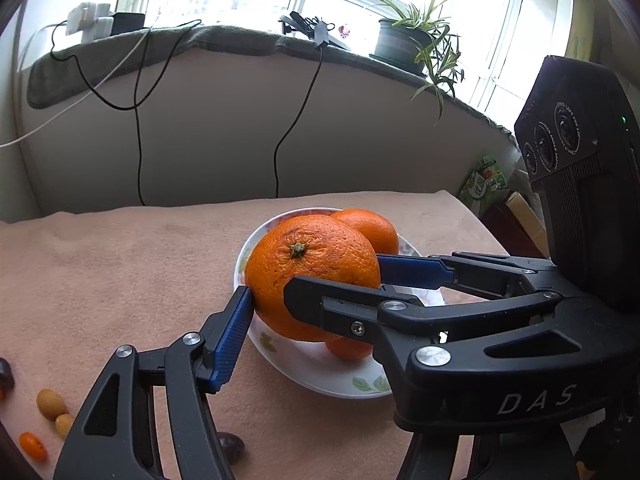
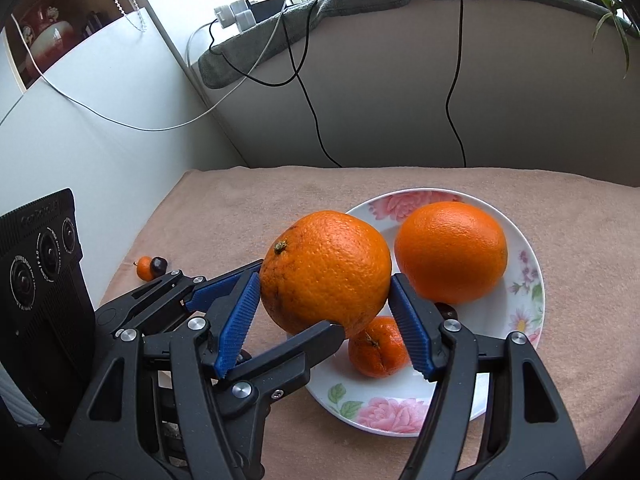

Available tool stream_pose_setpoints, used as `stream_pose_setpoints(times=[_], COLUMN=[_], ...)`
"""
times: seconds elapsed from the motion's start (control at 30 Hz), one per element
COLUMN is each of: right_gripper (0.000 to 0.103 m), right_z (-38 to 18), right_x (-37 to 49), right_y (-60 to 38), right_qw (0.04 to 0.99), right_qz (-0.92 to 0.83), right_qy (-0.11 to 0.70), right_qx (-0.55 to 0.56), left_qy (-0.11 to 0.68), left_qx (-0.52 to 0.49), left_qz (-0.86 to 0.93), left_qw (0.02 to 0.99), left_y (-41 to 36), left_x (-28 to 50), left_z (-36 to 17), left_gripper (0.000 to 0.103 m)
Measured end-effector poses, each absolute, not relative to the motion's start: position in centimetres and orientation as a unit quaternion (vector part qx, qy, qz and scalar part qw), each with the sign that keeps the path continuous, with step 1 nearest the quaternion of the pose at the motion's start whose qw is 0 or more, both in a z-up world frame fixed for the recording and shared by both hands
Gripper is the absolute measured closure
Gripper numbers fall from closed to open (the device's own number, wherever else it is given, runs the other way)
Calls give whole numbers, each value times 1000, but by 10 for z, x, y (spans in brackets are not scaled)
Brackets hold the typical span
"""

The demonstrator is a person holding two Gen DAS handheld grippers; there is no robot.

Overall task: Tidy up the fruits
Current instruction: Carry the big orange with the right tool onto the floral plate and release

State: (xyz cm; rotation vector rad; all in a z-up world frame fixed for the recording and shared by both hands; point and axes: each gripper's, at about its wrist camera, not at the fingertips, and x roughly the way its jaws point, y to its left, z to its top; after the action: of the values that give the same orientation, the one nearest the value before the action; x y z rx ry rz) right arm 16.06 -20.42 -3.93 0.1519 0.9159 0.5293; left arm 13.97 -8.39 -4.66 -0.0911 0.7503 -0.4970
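Holding now: one large, round, pebble-skinned orange [image 2: 324, 264], stem scar up, is carried clear of the pink towelling table cover [image 2: 580, 240] over the near-left rim of the white floral china plate [image 2: 536, 292].
Right gripper [image 2: 324, 304]: both ribbed blue pads press on opposite flanks of the large orange; clamped on it.
Left gripper [image 1: 310, 304]: one blue pad bears on the orange's side. The right wrist view shows its other finger tucked against the underside, so it is judged clamped too, across the right gripper's line.
Reason for double grip: probably because the fruit is wide and heavy. Crossed pairs of fingers stop it rolling out.
Plate contents: a second smooth orange [image 2: 450, 252] at the far side and a small mandarin [image 2: 376, 348] at the near side, leaving a gap on the left.
Loose items: small yellow, orange and dark fruits [image 1: 50, 404] lie on the cover, well apart from the plate.
Step judged: setting the large orange on the plate.
Risk: releasing one gripper first may tip the fruit onto the mandarin.
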Motion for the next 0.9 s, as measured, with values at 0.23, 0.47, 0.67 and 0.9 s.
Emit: stream_pose_setpoints(times=[0.23, 0.47, 0.67, 0.9], right_gripper=[34, 34, 33, 31], right_z=[-41, -41, -31, -27], right_x=[165, 167, 165, 158], right_y=[-207, -211, -209, -209], right_qw=[859, 858, 869, 875], right_qz=[250, 247, 239, 233], right_qy=[441, 442, 427, 419], right_qx=[77, 83, 71, 66], left_qy=[367, 370, 352, 350], left_qx=[-45, -45, -37, -38], left_qz=[-242, -236, -237, -233], left_qw=[897, 898, 905, 907], left_y=[-86, -85, -82, -76], left_x=[145, 148, 141, 134], left_z=[-48, -50, -39, -37], left_gripper=[40, 41, 42, 42])
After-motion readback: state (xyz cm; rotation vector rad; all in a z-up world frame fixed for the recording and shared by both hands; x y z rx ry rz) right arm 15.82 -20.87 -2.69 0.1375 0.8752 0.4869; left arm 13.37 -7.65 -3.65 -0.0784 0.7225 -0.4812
